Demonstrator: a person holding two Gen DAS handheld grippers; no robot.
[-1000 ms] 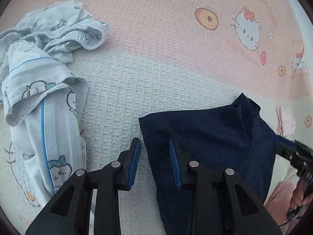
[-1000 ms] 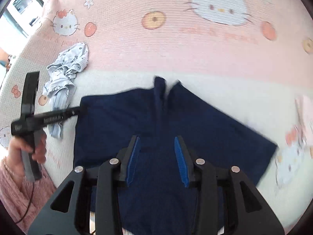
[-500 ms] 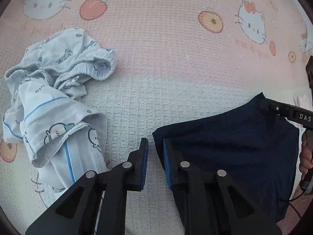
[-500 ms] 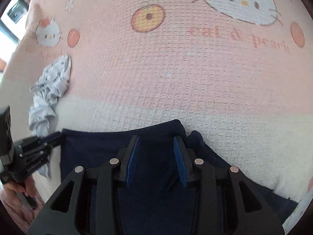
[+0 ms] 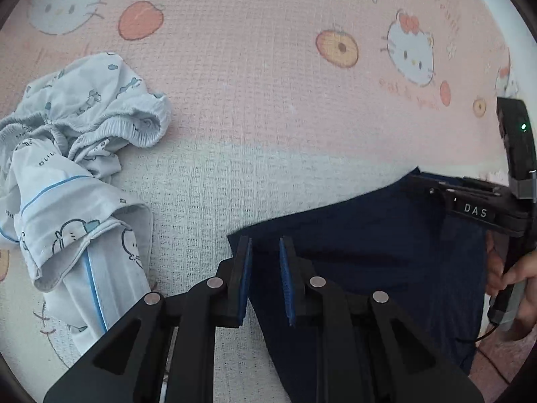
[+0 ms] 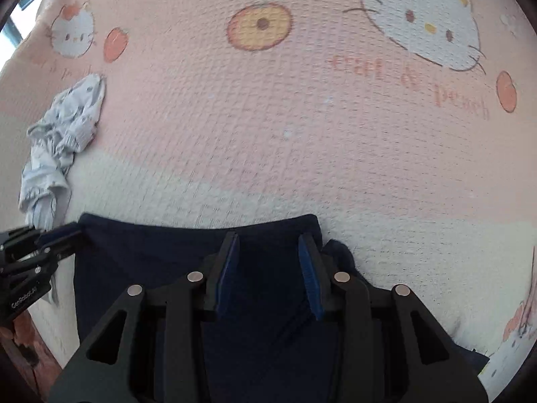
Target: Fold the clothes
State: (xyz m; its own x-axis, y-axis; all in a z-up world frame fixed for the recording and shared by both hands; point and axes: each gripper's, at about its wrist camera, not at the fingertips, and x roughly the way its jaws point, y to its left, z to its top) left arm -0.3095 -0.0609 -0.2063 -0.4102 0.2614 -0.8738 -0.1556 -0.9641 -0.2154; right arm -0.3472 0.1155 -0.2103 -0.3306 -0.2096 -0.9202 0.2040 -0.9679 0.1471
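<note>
Left gripper: the black two-finger left gripper with ribbed blue pads (image 5: 265,268) points steeply down at the near-left corner of the dark navy garment (image 5: 369,268). Jaws stand narrow, and the fabric edge runs up between the pads. Whether they actually pinch it, I cannot tell.

Right gripper: the matching black right gripper (image 6: 268,268) is planted over the garment's far edge, jaws a bit wider apart. Navy cloth lies between and under the pads; a grip is not clear here either.

Why there: my read is one tool per end of the same hem, so the edge can be lifted evenly and carried over in one fold.

Garment: it lies spread flat right under both tools, smooth and matte, its far edge a fairly straight line just ahead of the fingertips. A small rumple sits beside the right gripper's right finger.

Bed cover: the pink and cream waffle-weave cover printed with cartoon cats and fruit (image 6: 302,117) stretches ahead of both tools. The bumpy texture should grip cloth a little.

Waiting pile: the crumpled pale blue printed pyjamas with blue piping (image 5: 77,174) are heaped well to the left of the left gripper, soft, creased, elastic waist showing.

Person: a hand (image 5: 513,278) wraps the right tool's handle.
</note>
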